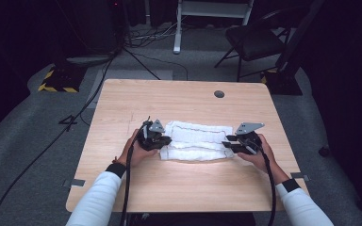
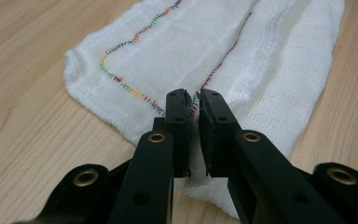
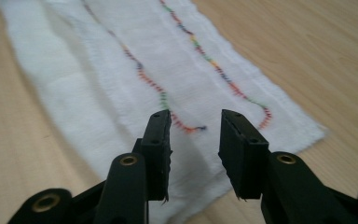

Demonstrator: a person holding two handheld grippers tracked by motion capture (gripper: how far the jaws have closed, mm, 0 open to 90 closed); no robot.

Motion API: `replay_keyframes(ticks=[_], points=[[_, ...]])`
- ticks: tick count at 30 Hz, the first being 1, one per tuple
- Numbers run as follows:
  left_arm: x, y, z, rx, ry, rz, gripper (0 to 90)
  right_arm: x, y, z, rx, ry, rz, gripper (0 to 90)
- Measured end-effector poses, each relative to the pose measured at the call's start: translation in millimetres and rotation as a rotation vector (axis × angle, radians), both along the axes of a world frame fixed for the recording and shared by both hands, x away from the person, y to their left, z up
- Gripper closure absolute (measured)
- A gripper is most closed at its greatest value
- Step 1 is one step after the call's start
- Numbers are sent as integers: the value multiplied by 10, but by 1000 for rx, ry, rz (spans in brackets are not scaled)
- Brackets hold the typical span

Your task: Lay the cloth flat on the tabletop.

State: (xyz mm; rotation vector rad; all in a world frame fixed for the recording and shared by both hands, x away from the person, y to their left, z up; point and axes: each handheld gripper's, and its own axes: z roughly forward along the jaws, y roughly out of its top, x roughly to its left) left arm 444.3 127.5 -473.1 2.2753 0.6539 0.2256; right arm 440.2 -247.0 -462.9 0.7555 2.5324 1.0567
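1. Folded white cloth [image 1: 197, 140] with coloured stitching lies mid-frame on the wooden table [image 1: 179, 188].
2. Left gripper [image 2: 193, 100] pinches its edge; right gripper [image 3: 195, 122] stands open over it, gripping nothing.
3. Best practice: align edges, release gently.

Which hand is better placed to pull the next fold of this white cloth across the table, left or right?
Left, probably. The left gripper is pinched shut on the white cloth at its end. The right gripper has its jaws apart above the other end, gripping nothing, so it would have to re-grip first.
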Motion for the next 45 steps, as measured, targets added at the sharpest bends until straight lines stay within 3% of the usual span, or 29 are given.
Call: replay_keyframes(ticks=[1,3,5,7,13,14,22,27,29,33,35,36,39,40,42,43,45], points=[[0,0,0,0,0,0,825,-22,1,-4,8,16,18,630],[-15,-15,-19,1,-4,-12,827,-48,27,-27,-22,34,65,584],[-14,-19,-26,3,-4,-14,828,-47,44,-50,-55,36,72,592],[-9,-17,-33,-2,1,-15,829,-15,30,-73,-51,38,53,626],[-17,-7,-19,-7,1,-17,838,13,-23,-134,-75,36,41,874],[-17,-3,-10,-12,-1,-24,839,0,-33,-119,-73,19,44,889],[-99,14,53,-22,-14,-41,843,-89,-72,-7,-43,24,73,900],[-301,25,169,-62,-29,-94,843,-314,-105,134,-24,19,113,900],[-528,7,225,-63,-33,-151,842,-547,-156,240,-9,19,145,900],[-875,-7,268,-46,-47,-232,836,-885,-242,312,-6,37,186,900],[-952,-10,262,-43,-45,-246,831,-1047,-294,309,-8,52,203,899],[-1096,-23,226,-22,-29,-276,826,-1124,-319,300,-11,59,203,899],[-1301,-45,152,6,-18,-310,790,-1343,-387,273,-29,73,202,895],[-1358,-44,140,14,-7,-311,751,-1414,-407,268,-38,72,193,875],[-1439,-41,137,32,-22,-298,654,-1540,-442,261,-34,69,180,694],[-1439,-41,137,32,-22,-298,600,-1540,-442,261,-34,69,180,694],[-1437,-4,164,-8,-30,-236,502,-1606,-479,260,-42,39,139,584]])
